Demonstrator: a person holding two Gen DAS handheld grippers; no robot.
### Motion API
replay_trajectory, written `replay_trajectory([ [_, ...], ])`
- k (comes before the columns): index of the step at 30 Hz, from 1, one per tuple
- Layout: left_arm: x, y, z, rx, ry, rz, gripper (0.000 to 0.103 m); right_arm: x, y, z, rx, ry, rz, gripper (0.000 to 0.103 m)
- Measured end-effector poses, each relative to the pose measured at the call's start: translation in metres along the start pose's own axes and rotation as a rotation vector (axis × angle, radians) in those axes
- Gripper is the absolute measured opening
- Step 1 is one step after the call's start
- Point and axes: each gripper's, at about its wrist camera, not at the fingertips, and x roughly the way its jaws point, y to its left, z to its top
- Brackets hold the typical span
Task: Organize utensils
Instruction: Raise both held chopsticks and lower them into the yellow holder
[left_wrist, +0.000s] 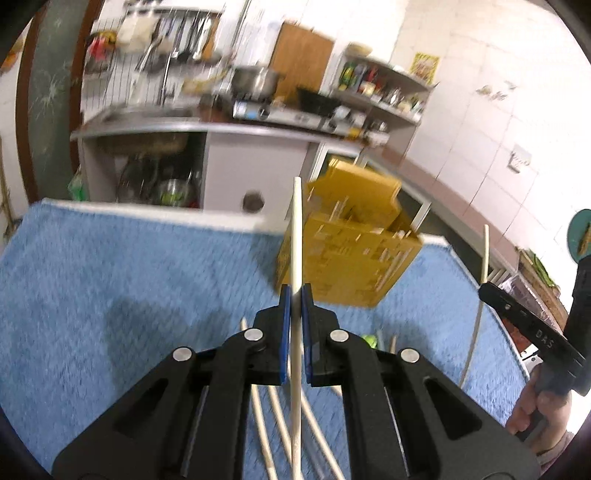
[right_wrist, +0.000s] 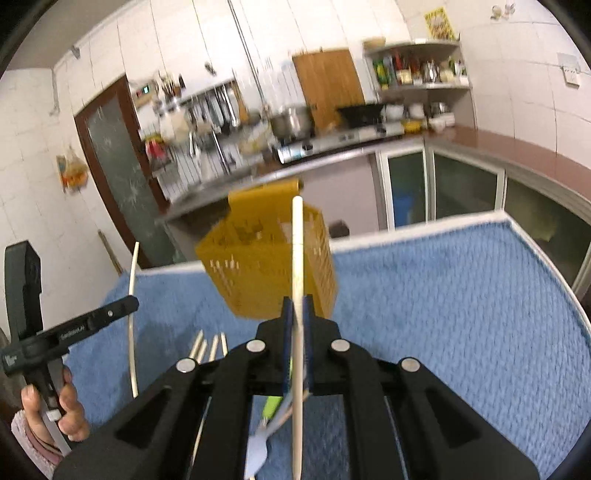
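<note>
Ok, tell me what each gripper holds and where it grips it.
The left gripper pinches a white chopstick near mid-length. The right gripper pinches another white chopstick, also around mid-length.

We see cream chopsticks (left_wrist: 296, 236), a yellow slotted basket (right_wrist: 266, 266), a blue textured towel (left_wrist: 129, 280) and blue gripper pads (right_wrist: 286, 321).

Table with a white edge (right_wrist: 424, 225), covered by a blue towel (left_wrist: 129, 295). On the towel: yellow slotted utensil basket (left_wrist: 351, 251) toward the far edge, pale chopsticks (left_wrist: 266, 417) lying loose at the near side, a white fork (right_wrist: 256, 454) beside a green-handled piece (right_wrist: 271, 406).
</note>
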Motion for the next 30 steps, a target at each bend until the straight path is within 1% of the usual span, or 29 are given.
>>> replay_trajectory([
  [2,-0.003,-0.005,0.007,0.011,-0.044,-0.019,0.004,0.002,0.001,0.006,0.005,-0.044,0.011,0.006],
  [7,-0.003,-0.017,0.033,0.045,-0.148,-0.047,0.004,0.001,0.016,0.033,-0.031,-0.208,0.016,0.006],
  [11,0.001,-0.030,0.065,0.078,-0.233,-0.059,0.004,0.002,0.027,0.055,-0.044,-0.324,0.021,0.006],
  [15,0.007,-0.046,0.096,0.111,-0.304,-0.079,0.004,0.013,0.033,0.081,-0.050,-0.402,0.039,0.006],
  [18,0.020,-0.051,0.111,0.131,-0.345,-0.085,0.004,0.024,0.033,0.091,-0.056,-0.446,0.039,0.006],
  [23,0.051,-0.051,0.133,0.144,-0.382,-0.078,0.004,0.040,0.035,0.103,-0.077,-0.500,0.024,0.006],
  [27,0.072,-0.058,0.146,0.198,-0.452,-0.013,0.004,0.054,0.039,0.106,-0.123,-0.519,-0.005,0.006],
  [29,0.084,-0.058,0.148,0.204,-0.468,0.009,0.004,0.062,0.037,0.104,-0.120,-0.507,0.004,0.006],
  [30,0.089,-0.056,0.148,0.200,-0.467,0.007,0.004,0.066,0.036,0.102,-0.121,-0.502,0.004,0.006],
])
